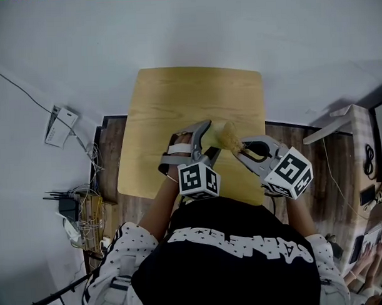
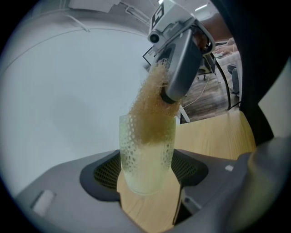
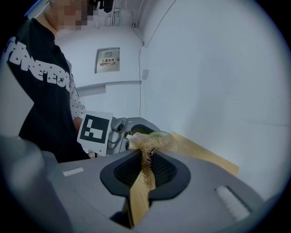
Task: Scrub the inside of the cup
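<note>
Above the table's (image 1: 177, 105) near edge, your left gripper (image 2: 146, 178) clamps the cup (image 2: 146, 152) — your right gripper (image 3: 146, 175) pinches the scrubber (image 2: 152, 107), pushed inside the rim — tabletop stretches far beyond.

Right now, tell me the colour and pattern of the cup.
Pale, translucent yellow-green cup with a dotted pattern; the left gripper view shows it best.

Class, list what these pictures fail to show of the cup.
- Inside bottom of the cup: left gripper view, scrubber and frosted wall hide it.
- The cup's body: right gripper view, behind the right tongs; only its rim shows.
- The cup: head view, covered by the left tongs.
</note>
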`<state>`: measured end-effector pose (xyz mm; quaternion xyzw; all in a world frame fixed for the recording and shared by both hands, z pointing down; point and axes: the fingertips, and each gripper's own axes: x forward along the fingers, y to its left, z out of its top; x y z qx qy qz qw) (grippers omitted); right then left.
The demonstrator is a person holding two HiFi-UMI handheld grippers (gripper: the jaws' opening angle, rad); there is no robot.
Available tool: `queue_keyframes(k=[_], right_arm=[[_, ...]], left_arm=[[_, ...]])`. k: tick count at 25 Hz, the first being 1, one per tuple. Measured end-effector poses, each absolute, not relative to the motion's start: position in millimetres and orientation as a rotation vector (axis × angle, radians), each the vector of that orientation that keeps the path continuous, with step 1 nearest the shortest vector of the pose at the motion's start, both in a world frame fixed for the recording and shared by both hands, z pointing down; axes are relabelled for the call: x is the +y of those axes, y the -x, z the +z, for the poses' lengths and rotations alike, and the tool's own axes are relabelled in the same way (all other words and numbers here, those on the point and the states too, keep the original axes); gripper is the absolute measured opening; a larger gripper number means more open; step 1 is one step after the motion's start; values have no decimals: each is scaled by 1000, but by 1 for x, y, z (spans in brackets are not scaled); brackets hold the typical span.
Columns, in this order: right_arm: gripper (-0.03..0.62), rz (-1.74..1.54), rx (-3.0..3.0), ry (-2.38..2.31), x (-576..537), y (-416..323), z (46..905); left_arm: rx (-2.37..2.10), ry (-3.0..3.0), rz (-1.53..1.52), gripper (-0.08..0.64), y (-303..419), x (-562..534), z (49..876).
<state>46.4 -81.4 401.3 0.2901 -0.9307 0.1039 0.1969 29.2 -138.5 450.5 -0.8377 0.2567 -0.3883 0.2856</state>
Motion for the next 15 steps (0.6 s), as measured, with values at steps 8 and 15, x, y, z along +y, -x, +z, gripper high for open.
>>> queue_keyframes(k=[8,15], right_arm=[[63,359,-2599,-742,-89,-48,407],[63,430,-2565,-802,-97,-45,421]], left_arm=[[565,2219,-1011,346,-46,-131,447],[505,2151,-1015,347,-55,-126,449]])
